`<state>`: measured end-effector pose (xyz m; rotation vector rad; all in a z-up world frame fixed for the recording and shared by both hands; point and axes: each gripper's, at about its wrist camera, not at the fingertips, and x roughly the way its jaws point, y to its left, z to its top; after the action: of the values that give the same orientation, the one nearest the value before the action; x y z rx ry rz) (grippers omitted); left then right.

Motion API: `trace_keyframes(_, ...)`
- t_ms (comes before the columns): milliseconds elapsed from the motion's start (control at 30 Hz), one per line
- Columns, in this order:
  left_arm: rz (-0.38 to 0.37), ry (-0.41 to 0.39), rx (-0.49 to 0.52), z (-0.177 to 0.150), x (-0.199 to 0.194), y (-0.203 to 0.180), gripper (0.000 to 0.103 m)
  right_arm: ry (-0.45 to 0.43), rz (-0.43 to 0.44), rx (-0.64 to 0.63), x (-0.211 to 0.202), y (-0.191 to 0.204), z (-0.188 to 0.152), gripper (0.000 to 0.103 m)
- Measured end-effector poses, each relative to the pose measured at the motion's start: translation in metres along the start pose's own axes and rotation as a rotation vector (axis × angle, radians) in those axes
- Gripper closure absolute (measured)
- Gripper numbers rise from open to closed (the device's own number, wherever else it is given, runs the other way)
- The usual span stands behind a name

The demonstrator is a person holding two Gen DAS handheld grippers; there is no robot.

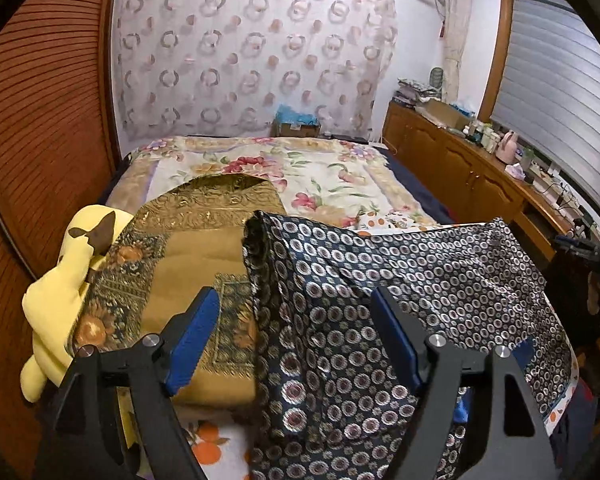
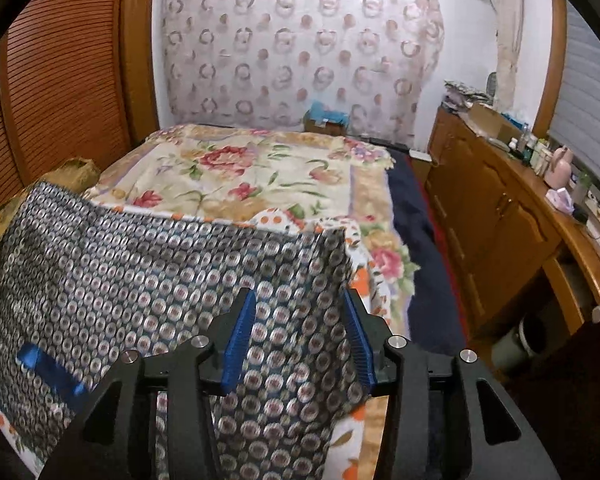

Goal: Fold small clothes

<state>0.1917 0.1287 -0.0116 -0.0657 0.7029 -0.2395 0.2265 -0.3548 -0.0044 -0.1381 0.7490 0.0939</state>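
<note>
With both the left gripper (image 1: 296,344) and the right gripper (image 2: 300,340) standing apart and clamping nothing, the circle-patterned navy cloth (image 1: 380,280) draped on the bed's near edge could slump toward six o'clock, its raised fold collapsing unheld.

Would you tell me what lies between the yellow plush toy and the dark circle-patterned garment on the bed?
In the left wrist view, a folded gold-brown patterned cloth lies between the yellow plush toy and the circle-patterned garment.

We find the far quilt (image 2: 260,176) open; gold cloth (image 1: 204,256) and yellow toy (image 1: 56,296) crowd near left; cabinets (image 2: 496,216) wall the right.
</note>
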Motion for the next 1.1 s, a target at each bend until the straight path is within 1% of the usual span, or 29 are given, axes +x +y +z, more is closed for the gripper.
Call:
trace_keyframes(100, 0.016, -0.001, 0.019, -0.010, -0.004, -0.009, 0.025, 0.010, 0.018, 0.021, -0.010, -0.009, -0.010, 0.056)
trace_keyframes(167, 0.023, -0.001, 0.030, -0.017, -0.005, -0.011, 0.025, 0.029, 0.011, 0.026, -0.009, -0.013, -0.020, 0.056)
trace_keyframes(300, 0.046, -0.001, 0.062, -0.043, -0.009, -0.024, 0.025, 0.093, 0.017, 0.064, 0.006, -0.025, -0.039, 0.055)
trace_keyframes(433, 0.017, 0.012, 0.049, -0.068, -0.009, -0.033, 0.025, 0.133, -0.019, 0.099, 0.021, -0.041, -0.053, 0.055)
trace_keyframes(500, 0.009, 0.019, 0.046, -0.078, -0.007, -0.038, 0.025, 0.134, -0.033, 0.120, 0.022, -0.050, -0.055, 0.055)
trace_keyframes(633, -0.006, 0.057, 0.034, -0.095, 0.005, -0.045, 0.025, 0.129, -0.044, 0.153, 0.024, -0.059, -0.055, 0.055)
trace_keyframes(800, -0.014, 0.115, 0.059, -0.110, 0.024, -0.056, 0.025, 0.151, -0.068, 0.148, 0.045, -0.055, -0.057, 0.056)
trace_keyframes(867, -0.014, 0.132, 0.063, -0.114, 0.029, -0.057, 0.025, 0.150, -0.071, 0.132, 0.051, -0.054, -0.055, 0.066)
trace_keyframes(900, -0.013, 0.138, 0.066, -0.115, 0.031, -0.058, 0.025, 0.145, -0.066, 0.123, 0.051, -0.053, -0.053, 0.081)
trace_keyframes(933, -0.013, 0.144, 0.067, -0.116, 0.033, -0.058, 0.025, 0.146, -0.059, 0.116, 0.057, -0.047, -0.053, 0.092)
trace_keyframes(1000, -0.010, 0.159, 0.066, -0.117, 0.038, -0.058, 0.025, 0.150, -0.055, 0.099, 0.065, -0.035, -0.053, 0.096)
trace_keyframes(1100, 0.011, 0.176, 0.069, -0.119, 0.043, -0.059, 0.025, 0.129, -0.033, 0.074, 0.056, -0.025, -0.051, 0.099)
